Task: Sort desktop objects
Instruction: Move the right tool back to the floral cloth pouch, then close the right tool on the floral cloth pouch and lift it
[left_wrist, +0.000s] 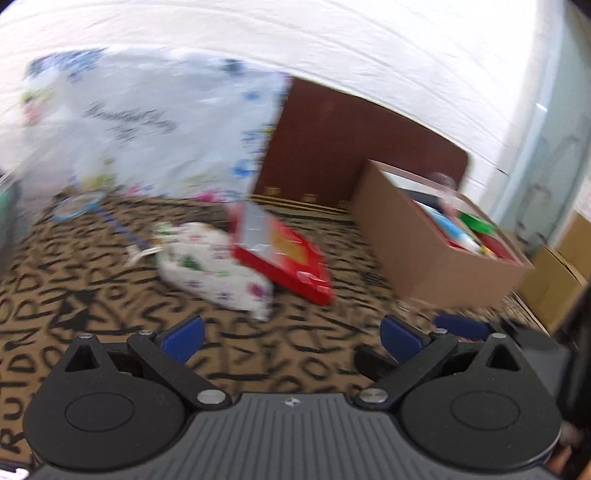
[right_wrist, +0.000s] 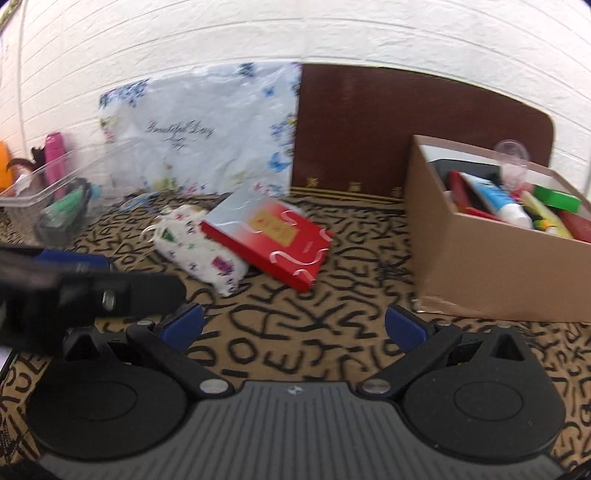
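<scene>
A red flat box (right_wrist: 269, 242) lies on the patterned tabletop (right_wrist: 295, 317), leaning on a white printed pouch (right_wrist: 199, 249). Both also show in the left wrist view, the red box (left_wrist: 284, 254) and the pouch (left_wrist: 214, 269), blurred. My left gripper (left_wrist: 291, 338) is open and empty, held back from them. My right gripper (right_wrist: 293, 326) is open and empty, also short of them. The left gripper's body (right_wrist: 74, 291) shows at the left of the right wrist view.
A brown cardboard box (right_wrist: 491, 269) with tubes and coloured items stands at the right. A clear plastic bin (right_wrist: 48, 206) with items stands at the left. A white floral bag (right_wrist: 207, 133) and a dark brown board (right_wrist: 406, 129) lean on the wall.
</scene>
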